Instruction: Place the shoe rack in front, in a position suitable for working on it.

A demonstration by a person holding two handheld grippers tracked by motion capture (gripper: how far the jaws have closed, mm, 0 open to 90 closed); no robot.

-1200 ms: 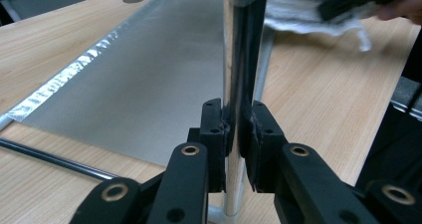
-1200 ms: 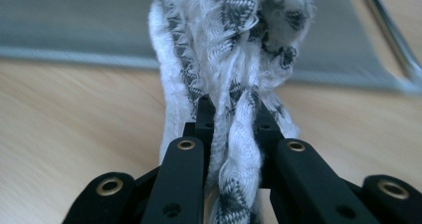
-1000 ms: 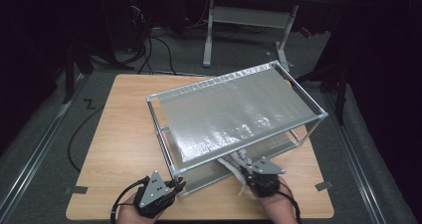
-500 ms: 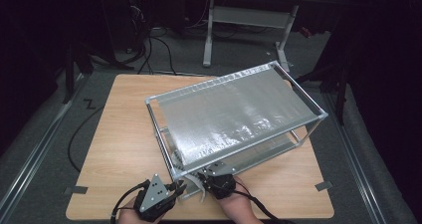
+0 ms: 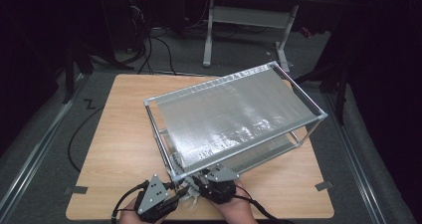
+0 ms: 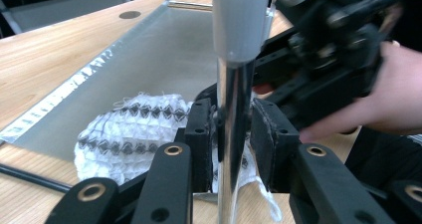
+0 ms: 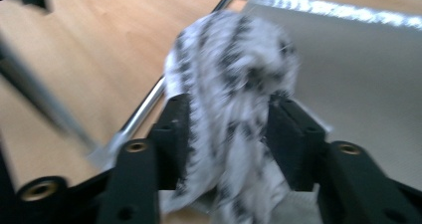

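Left gripper (image 6: 234, 139) clamps the near-left corner post (image 6: 234, 149) of the metal rack (image 5: 234, 114). Right gripper (image 7: 226, 134) pinches the white patterned cloth (image 7: 234, 99) over the rack's lower shelf (image 6: 164, 55), near that post.

Rack (image 5: 234, 117) on table (image 5: 119, 134); cloth (image 6: 129, 134) on lower shelf (image 6: 149, 59).

Wood table (image 5: 119, 134), desk frame (image 5: 244, 20) behind, floor cables (image 5: 154, 50)

A light wooden table (image 5: 119, 134) carries a two-tier metal rack (image 5: 234, 114), its lower shelf holding a patterned cloth (image 6: 129, 134).
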